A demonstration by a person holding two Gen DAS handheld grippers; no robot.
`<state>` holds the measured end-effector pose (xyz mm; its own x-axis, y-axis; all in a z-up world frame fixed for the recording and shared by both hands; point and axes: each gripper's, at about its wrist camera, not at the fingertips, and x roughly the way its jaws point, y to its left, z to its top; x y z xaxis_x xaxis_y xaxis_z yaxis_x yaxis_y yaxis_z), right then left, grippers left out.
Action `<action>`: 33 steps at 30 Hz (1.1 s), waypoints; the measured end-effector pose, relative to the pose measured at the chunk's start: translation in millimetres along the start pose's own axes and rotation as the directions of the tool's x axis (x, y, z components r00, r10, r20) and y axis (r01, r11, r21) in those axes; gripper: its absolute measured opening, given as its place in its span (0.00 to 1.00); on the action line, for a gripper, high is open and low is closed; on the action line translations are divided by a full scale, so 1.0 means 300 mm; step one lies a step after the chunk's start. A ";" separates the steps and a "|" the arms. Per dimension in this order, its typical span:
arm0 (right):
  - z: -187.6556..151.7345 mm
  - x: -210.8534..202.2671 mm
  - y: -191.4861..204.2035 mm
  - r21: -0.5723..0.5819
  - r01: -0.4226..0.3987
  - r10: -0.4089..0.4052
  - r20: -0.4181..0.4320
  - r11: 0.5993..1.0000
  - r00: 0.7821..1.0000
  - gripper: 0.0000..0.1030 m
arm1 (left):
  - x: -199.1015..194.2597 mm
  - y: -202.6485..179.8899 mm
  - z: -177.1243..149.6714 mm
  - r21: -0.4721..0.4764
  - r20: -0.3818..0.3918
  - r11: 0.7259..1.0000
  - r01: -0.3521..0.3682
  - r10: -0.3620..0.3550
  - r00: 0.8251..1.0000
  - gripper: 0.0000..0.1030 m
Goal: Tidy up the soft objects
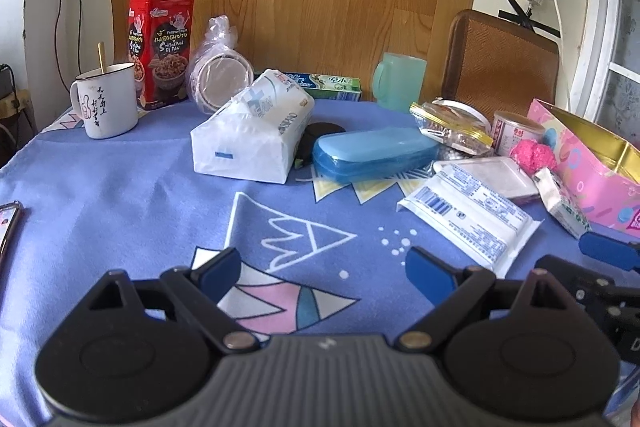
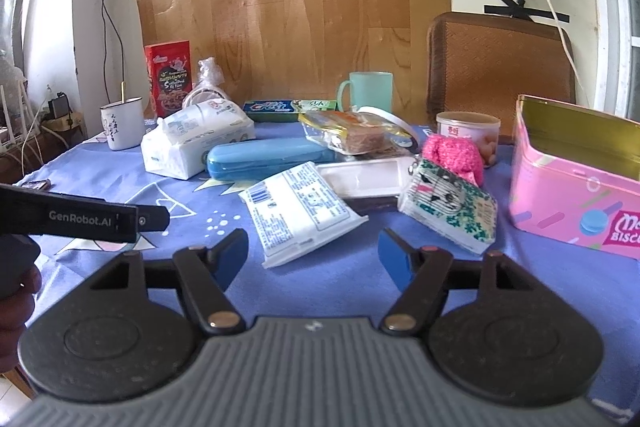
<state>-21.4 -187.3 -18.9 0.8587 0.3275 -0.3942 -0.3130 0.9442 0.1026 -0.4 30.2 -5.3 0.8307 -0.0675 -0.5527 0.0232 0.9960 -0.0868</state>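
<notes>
- We see our left gripper (image 1: 324, 267) and right gripper (image 2: 313, 251) spread wide, holding nothing.
- One flat tissue pack (image 2: 298, 211) lies just ahead, long axis diagonal.
- One pink fluffy ball (image 2: 452, 155) sits beside the pink tin (image 2: 576, 195).

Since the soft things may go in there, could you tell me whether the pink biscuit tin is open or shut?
Open: the pink biscuit tin has no lid on, and its gold inner wall shows above the rim.

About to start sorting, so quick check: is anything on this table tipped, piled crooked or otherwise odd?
Yes. The big tissue pack lies tilted, one end propped up. The snack bag sits askew, leaning over the blue case. The pink biscuit tin stands open, no lid visible. Nothing looks spilled.
</notes>
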 end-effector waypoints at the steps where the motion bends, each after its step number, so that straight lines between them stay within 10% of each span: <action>1: 0.000 0.002 0.004 -0.002 -0.002 0.002 -0.001 1.000 1.000 0.72 | -0.002 0.001 -0.001 0.004 0.004 1.000 0.000 0.000 1.000 0.90; 33: -0.001 0.038 0.064 -0.038 -0.026 0.025 -0.021 0.999 0.999 0.72 | -0.003 0.041 -0.008 -0.007 0.004 0.999 0.037 -0.037 0.999 0.91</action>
<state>-17.7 -165.5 -21.9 0.8421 0.3501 -0.4103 -0.3503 0.9334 0.0776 -2.1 42.3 -7.8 0.8317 -0.1037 -0.5455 0.0499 0.9924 -0.1126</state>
